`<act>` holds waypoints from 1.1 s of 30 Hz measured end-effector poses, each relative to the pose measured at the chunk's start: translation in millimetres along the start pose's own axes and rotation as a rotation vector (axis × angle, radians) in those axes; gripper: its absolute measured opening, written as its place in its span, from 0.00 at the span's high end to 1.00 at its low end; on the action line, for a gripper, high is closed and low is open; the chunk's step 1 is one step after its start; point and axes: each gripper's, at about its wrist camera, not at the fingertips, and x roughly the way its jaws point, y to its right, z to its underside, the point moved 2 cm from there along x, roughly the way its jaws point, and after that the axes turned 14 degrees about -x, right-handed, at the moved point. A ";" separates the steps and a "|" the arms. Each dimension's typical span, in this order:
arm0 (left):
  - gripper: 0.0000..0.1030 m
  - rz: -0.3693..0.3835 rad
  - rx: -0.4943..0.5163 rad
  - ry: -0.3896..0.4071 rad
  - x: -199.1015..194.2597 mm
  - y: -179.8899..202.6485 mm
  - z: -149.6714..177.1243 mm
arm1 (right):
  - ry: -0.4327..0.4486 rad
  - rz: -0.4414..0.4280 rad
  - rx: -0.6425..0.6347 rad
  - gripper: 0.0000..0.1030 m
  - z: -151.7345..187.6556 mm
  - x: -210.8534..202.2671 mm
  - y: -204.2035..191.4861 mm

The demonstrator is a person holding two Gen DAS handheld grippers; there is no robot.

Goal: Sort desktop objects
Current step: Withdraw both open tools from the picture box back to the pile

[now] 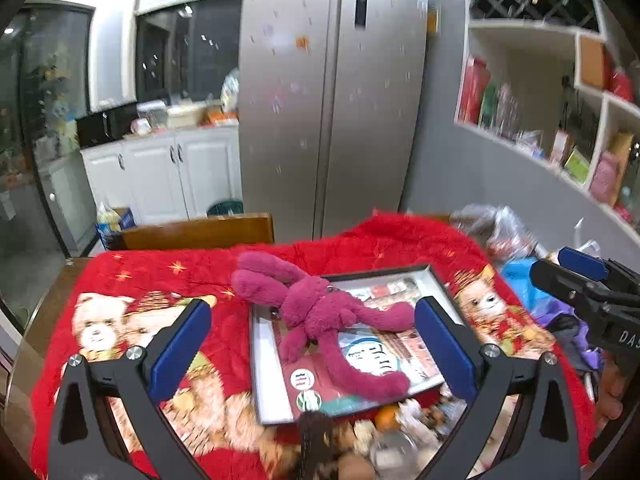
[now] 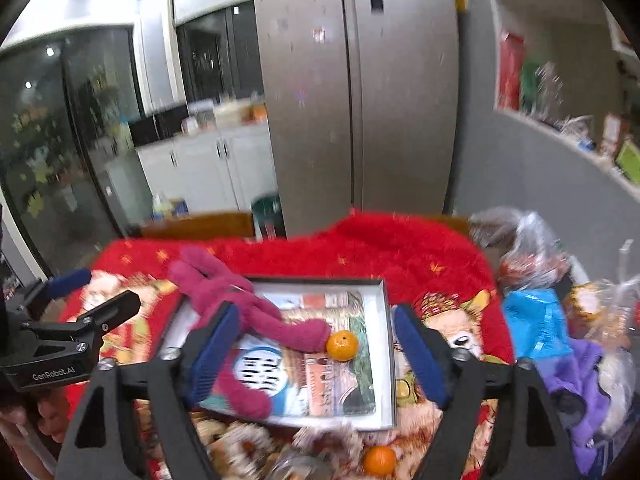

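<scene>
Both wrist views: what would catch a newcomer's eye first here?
A magenta long-limbed plush toy sprawls across a dark-framed shallow box with a printed picture inside, set on a bright red fleece blanket with cartoon animals. In the right wrist view a small orange tangerine sits in the box at the tip of one plush limb. Both the left gripper and right gripper are open and empty above it.

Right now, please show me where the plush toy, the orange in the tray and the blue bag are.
plush toy (image 1: 316, 308), left wrist view, on its body.
orange (image 2: 342, 345), right wrist view, on its peel.
tray (image 2: 385, 360), right wrist view, on its right rim.
blue bag (image 2: 536, 328), right wrist view, on its front.
</scene>
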 end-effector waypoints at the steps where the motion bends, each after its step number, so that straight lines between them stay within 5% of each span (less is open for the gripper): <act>1: 0.00 -0.001 -0.001 0.020 -18.0 0.2 3.3 | 0.031 0.001 -0.002 0.17 0.3 -19.2 -3.0; 9: 0.00 -0.088 0.076 0.071 -110.3 -11.7 100.4 | 0.153 0.105 -0.070 0.17 34.0 -123.4 -40.4; 14: 0.00 -0.039 0.044 -0.079 -107.1 -22.8 195.4 | 0.247 0.130 -0.030 0.17 102.2 -160.0 -57.2; 17: 0.00 -0.052 0.075 -0.145 -93.4 -20.3 223.1 | 0.193 0.075 -0.031 0.17 135.1 -152.0 -61.7; 33: 0.00 -0.014 0.085 -0.225 -46.3 0.8 253.1 | -0.009 -0.068 -0.100 0.17 203.9 -92.3 -102.4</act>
